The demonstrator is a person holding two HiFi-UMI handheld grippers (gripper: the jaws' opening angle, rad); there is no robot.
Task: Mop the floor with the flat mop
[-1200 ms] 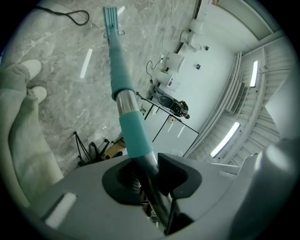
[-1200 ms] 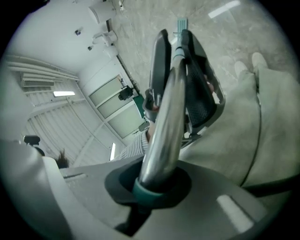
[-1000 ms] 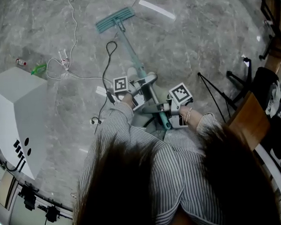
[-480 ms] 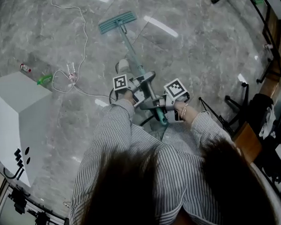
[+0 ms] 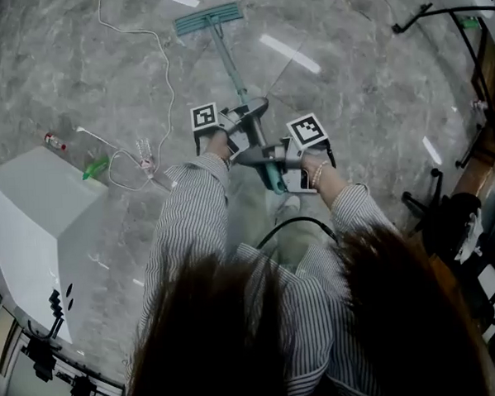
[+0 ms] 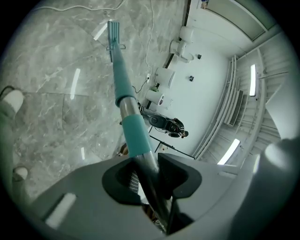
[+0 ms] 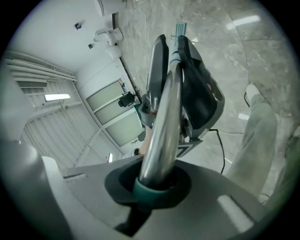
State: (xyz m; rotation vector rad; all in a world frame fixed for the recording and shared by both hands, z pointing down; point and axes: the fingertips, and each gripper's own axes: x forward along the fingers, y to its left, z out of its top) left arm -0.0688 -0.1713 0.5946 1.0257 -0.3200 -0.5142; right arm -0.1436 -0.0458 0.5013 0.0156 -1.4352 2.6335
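Still, left claw [image 6: 149,171] and right claw [image 7: 154,185] clamp the flat mop [image 5: 226,57], its head pushed farther forward

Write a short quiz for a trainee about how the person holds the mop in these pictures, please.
1. True or false: the left gripper is open and holds nothing.
2. The left gripper and the right gripper both grasp the mop handle. Which one is nearer to the mop head? A) the left one B) the right one C) both at the same spot
3. Fill in: the mop head rests on the grey ___.

Key: 1 false, it is shut on the mop handle. 2 A. 3 floor.
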